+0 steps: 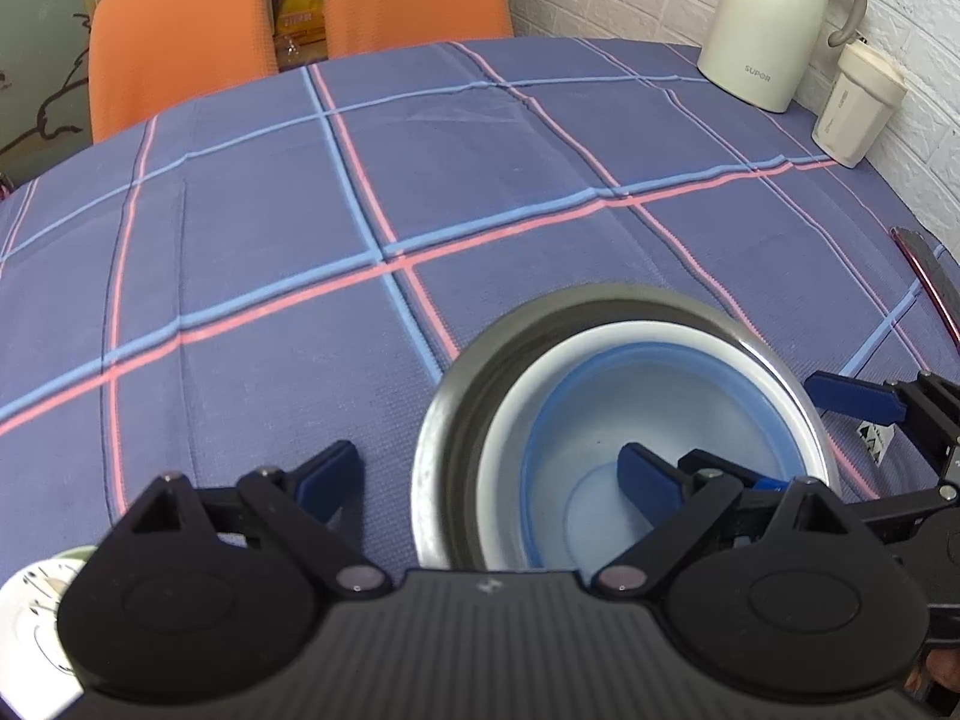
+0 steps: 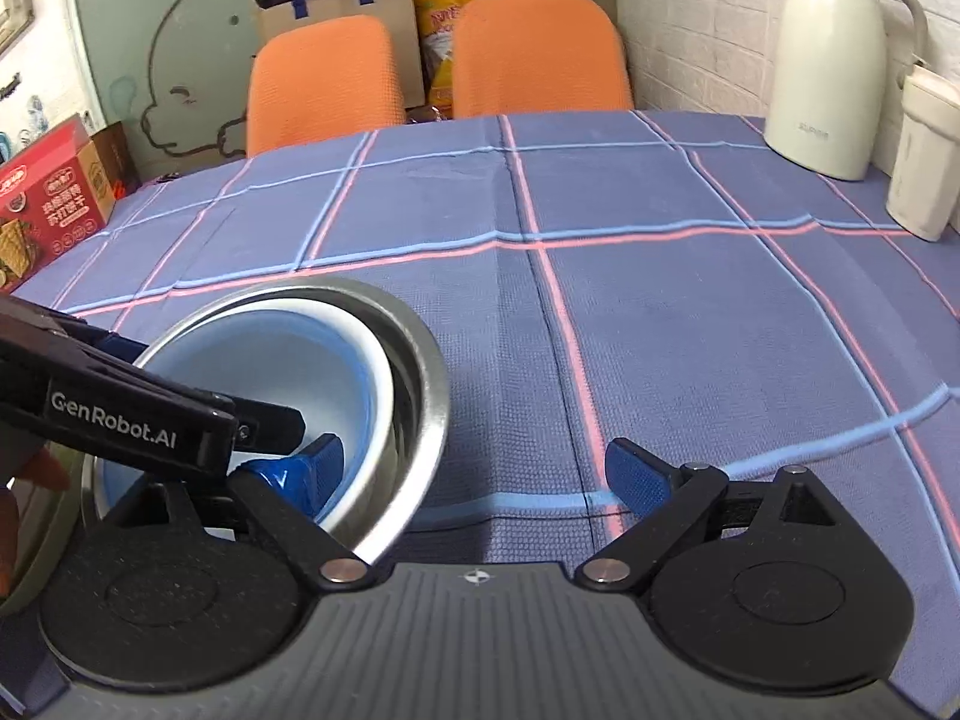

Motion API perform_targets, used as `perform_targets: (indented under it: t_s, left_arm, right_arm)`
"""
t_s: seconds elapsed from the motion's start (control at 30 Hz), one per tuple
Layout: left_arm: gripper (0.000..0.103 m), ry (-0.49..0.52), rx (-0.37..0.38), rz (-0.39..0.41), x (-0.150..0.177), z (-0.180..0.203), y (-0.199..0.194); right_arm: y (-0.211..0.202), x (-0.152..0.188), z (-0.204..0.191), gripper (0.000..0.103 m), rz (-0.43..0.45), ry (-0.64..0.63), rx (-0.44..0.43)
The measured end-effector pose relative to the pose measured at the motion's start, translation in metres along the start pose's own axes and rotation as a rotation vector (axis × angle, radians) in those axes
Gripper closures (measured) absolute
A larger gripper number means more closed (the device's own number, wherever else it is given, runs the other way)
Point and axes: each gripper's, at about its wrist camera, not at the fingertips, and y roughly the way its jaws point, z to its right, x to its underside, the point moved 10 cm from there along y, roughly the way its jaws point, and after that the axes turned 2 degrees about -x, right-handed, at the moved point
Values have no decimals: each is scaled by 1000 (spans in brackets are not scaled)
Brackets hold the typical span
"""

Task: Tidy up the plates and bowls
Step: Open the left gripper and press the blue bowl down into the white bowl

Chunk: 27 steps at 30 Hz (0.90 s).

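Spread wide at lower centre of the left view: left gripper (image 1: 489, 483), one finger (image 1: 651, 477) inside the blue bowl (image 1: 606, 480), the other over the tablecloth (image 1: 270, 252). Nested low and right of centre: blue bowl in white bowl (image 1: 522, 414) in steel bowl (image 1: 462, 396). Likewise open, holding nothing: right gripper (image 2: 474, 474), left finger (image 2: 321, 468) in the bowls. Upper right: cream jug (image 2: 831, 60).

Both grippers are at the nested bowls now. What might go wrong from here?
1. Both grippers straddle the steel bowl's rim, left gripper and right gripper both open, so closing unevenly might tip the stack.
2. The blue bowl sits loosely nested inside, so it may shift on lifting.
3. The grippers are crowded and may collide.
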Motion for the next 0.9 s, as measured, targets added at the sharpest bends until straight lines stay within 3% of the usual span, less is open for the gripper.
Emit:
perform_targets:
  t_s: [0.1,0.2,0.5,0.6,0.7,0.77,0.8,0.87,0.9]
  left_arm:
    - [10,-10,2,-18,2,-5,-2]
    - [10,18,17,-38,3,-3,-2]
    - [10,42,5,-13,2,-2,-1]
    - [12,42,5,3,4,-2,-2]
    - [26,48,29,16,5,1,-5]
    - [46,66,58,11,4,9,-8]
    - [51,72,72,8,4,13,-10]
    - [53,48,64,6,3,12,-10]
    - [54,21,74,1,2,10,-10]
  right_arm:
    - [-1,0,-6,22,12,-15,3]
    - [1,3,-19,21,1,-37,-54]
    - [2,6,-26,19,50,-17,-29]
    - [0,5,-30,24,37,-17,-25]
    - [-7,8,-29,26,62,-8,-76]
    - [-10,10,-27,27,73,23,-84]
    - [-10,10,-29,29,77,16,-87]
    - [-11,8,-37,38,81,0,-100]
    - [-11,8,-45,49,81,-10,-119]
